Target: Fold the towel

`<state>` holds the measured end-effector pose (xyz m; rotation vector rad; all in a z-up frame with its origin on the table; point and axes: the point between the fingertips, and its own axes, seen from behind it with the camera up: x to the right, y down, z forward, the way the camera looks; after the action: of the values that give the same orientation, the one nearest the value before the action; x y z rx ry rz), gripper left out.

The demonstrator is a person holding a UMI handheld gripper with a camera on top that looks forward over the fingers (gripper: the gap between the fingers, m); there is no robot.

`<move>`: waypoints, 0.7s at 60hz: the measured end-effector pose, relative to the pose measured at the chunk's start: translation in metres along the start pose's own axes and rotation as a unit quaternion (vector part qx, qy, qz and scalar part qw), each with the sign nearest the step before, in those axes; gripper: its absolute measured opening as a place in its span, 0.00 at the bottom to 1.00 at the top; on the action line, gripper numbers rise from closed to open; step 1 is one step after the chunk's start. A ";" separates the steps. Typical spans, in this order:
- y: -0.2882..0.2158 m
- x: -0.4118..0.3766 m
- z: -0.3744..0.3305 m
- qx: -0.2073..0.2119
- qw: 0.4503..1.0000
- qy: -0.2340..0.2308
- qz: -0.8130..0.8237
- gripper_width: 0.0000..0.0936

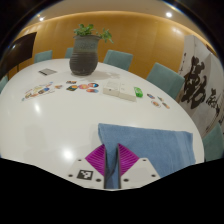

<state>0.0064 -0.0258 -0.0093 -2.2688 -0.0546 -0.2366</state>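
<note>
Your blue towel (148, 145) lies flat on the white round table (50, 120) at its near edge, its closest hem running right up to and between the gripper (112, 165) fingers, whose purple pads (98, 159) sit almost together with only a thin sliver between them; whether they actually pinch the cloth you cannot tell from here. Beyond the towel you have a scatter of small cards and objects (85, 88) across the middle of the table, a potted plant (85, 55) at its far side, teal chairs (165, 75) around the rim, and a calligraphy scroll (203, 85) standing off to the right.
</note>
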 end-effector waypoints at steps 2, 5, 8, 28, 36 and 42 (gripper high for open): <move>-0.001 0.004 0.000 0.002 1.000 0.006 -0.007 0.09; 0.000 0.003 0.000 -0.005 1.000 0.003 -0.005 0.06; 0.001 0.003 -0.001 -0.014 1.000 0.000 0.001 0.05; -0.123 -0.090 -0.122 0.040 0.954 -0.236 0.182 0.05; -0.118 -0.039 -0.101 0.045 0.962 -0.192 0.190 0.05; -0.074 0.008 -0.060 0.015 0.978 -0.125 0.164 0.05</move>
<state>-0.0040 -0.0231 0.0855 -2.2249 0.1816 0.2227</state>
